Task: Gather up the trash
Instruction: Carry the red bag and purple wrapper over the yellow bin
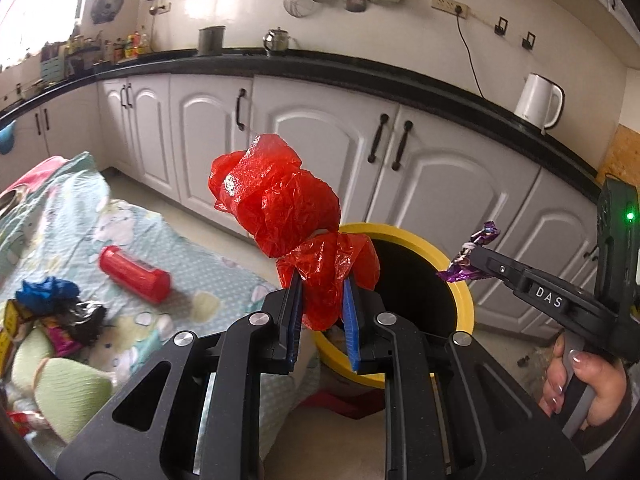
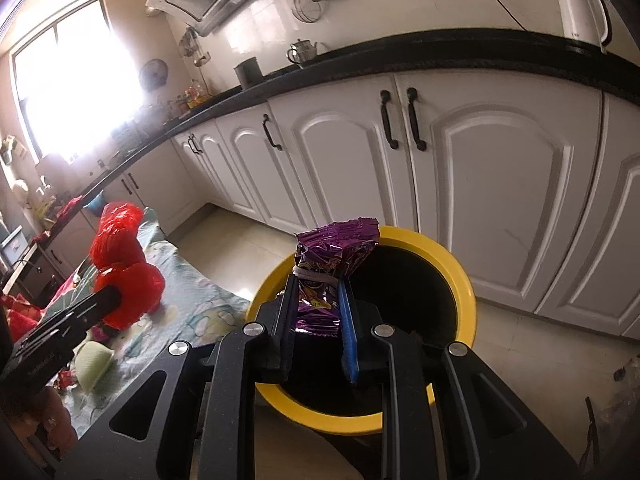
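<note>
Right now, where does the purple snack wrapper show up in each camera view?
Left wrist view: purple snack wrapper at the right edge, seen edge-on in the right gripper, beside the bin.
Right wrist view: centre, clamped upright between the fingers, in front of the bin's opening.
Shared landmark: yellow-rimmed bin.

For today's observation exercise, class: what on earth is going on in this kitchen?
A person is clearing rubbish with a handheld tool in each hand. The left tool is shut on a crumpled red plastic bag; the right tool grips a purple snack wrapper. Both are held at the open yellow-rimmed bin, nothing dropped yet. More litter, including a red container, lies on the patterned cloth.
</note>
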Motion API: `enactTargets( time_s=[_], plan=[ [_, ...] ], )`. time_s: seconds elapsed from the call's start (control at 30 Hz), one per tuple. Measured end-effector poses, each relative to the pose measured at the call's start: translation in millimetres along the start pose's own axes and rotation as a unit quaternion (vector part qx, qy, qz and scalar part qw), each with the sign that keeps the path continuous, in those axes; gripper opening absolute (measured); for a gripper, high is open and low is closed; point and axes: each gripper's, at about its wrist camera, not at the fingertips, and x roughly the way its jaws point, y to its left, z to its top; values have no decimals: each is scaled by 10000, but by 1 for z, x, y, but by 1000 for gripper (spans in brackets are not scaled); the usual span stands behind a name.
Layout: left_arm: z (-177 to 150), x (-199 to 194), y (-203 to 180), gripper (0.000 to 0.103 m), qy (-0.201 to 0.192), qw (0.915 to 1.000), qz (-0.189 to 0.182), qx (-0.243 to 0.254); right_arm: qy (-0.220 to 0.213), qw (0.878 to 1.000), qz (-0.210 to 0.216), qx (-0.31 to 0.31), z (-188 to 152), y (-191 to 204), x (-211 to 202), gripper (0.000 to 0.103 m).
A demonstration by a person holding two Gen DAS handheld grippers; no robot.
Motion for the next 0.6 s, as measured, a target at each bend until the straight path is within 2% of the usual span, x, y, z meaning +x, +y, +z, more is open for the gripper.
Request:
enactTargets(
  time_s=[0.6],
  plan=[
    [-13,50,-18,12,558,9975,-430,109,388,9989,-173,173,-15,-23,19,19]
  ],
)
